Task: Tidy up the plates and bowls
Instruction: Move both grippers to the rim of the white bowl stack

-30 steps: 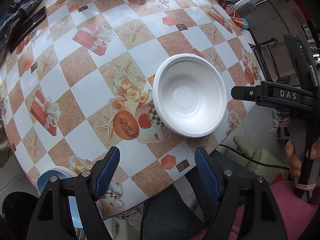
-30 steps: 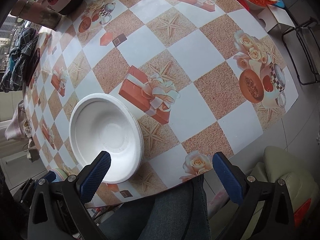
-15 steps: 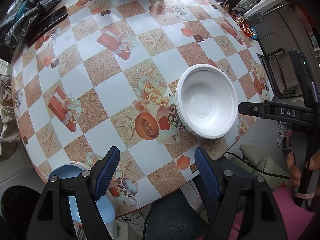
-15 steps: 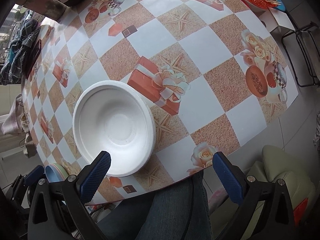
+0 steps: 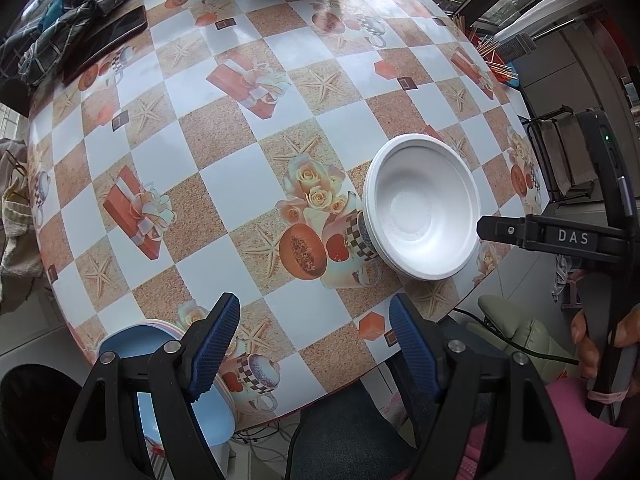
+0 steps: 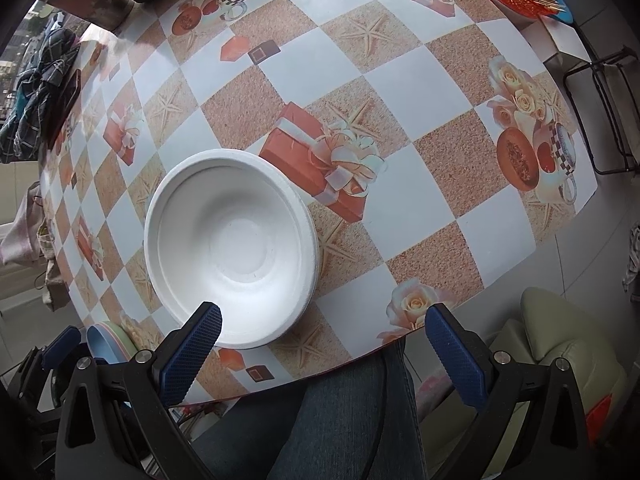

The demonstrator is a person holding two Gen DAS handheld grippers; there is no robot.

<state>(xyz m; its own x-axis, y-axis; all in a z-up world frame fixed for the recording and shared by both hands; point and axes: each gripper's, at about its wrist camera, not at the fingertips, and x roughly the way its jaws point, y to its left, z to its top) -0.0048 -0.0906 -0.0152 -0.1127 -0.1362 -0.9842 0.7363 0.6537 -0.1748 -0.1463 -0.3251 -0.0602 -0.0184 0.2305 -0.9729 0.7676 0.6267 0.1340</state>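
A white bowl (image 5: 422, 210) sits on the round table (image 5: 240, 184), close to the edge where the person sits. It looks like a small stack of white bowls, one inside the other, because more than one rim shows on its side. The bowl is empty and stands the right way up.

The table has a cloth with white and sandy squares, starfish, roses and red gift boxes. One red gift box picture (image 6: 320, 160) is just beside the bowl, on the side away from the person.

The left gripper (image 5: 314, 340) hangs over the table edge, well to the left of the bowl. Its two blue fingers (image 5: 214, 338) are spread apart and nothing is between them. Under its left finger is a stack of colored plates (image 5: 132, 340) with a light blue one on top, also near the table edge, well apart from the bowl.

The right gripper (image 6: 324, 348) points down near the bowl. Its fingers are spread wide too and pinch nothing. In its own view the left finger (image 6: 192, 348) sits in front of the bowl's near rim; I cannot tell if it touches.

Far from the bowl, across the table, lie a dark phone (image 5: 104, 46) and a checked cloth (image 5: 60, 20).

The person's legs in jeans (image 6: 340, 420) are below the table edge nearest the bowl.
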